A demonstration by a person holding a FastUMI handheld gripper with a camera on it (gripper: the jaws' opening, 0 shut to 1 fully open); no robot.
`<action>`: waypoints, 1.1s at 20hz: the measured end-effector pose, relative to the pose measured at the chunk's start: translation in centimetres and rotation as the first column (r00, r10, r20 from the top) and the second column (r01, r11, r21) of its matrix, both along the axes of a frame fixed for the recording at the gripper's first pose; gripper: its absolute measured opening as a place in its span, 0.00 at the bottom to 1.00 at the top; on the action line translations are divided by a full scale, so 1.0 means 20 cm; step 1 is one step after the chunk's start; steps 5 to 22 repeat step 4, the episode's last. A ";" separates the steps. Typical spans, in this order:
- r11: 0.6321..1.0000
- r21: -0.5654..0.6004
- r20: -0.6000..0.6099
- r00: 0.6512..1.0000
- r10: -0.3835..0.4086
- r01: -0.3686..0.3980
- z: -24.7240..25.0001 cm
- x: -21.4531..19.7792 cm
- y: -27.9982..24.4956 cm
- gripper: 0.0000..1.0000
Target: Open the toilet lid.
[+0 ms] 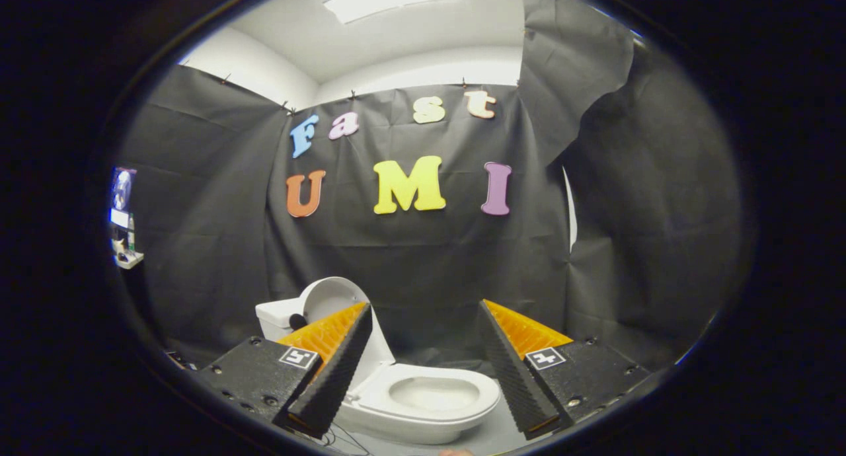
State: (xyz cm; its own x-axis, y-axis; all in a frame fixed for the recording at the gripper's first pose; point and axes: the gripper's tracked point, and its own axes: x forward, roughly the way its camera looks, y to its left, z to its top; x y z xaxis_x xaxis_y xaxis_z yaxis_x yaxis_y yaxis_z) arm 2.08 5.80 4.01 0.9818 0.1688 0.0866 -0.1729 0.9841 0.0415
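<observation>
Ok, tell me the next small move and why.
Probably none on the lid: it already stands upright against the tank, with the bowl showing. The gripper is open, fingers spread and holding nothing, with the toilet between them. I would just draw it back.

1. The tool (423, 367) has two wedge-shaped fingers (334, 377) with a wide gap between them.
2. Each finger has a black ribbed pad on its inner face and a ridged orange outer side.
3. Behind each finger sits a flat black block (254, 377) with small screws near its edges.
4. Each block carries a white square marker (299, 357) with a black pattern, just behind the orange part.
</observation>
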 end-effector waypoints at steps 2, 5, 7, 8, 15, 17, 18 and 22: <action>1.000 0.015 0.011 1.000 -0.007 0.007 -0.02 -0.01 -0.02 0.99; 1.000 0.002 0.006 1.000 0.010 -0.010 -0.05 -0.03 -0.02 0.99; 1.000 0.002 0.006 1.000 0.010 -0.010 -0.05 -0.03 -0.02 0.99; 1.000 0.002 0.006 1.000 0.010 -0.010 -0.05 -0.03 -0.02 0.99; 1.000 0.002 0.006 1.000 0.010 -0.010 -0.05 -0.03 -0.02 0.99; 1.000 0.002 0.006 1.000 0.010 -0.010 -0.05 -0.03 -0.02 0.99; 1.000 0.002 0.006 1.000 0.010 -0.010 -0.05 -0.03 -0.02 0.99; 1.000 0.002 0.006 1.000 0.010 -0.010 -0.05 -0.03 -0.02 0.99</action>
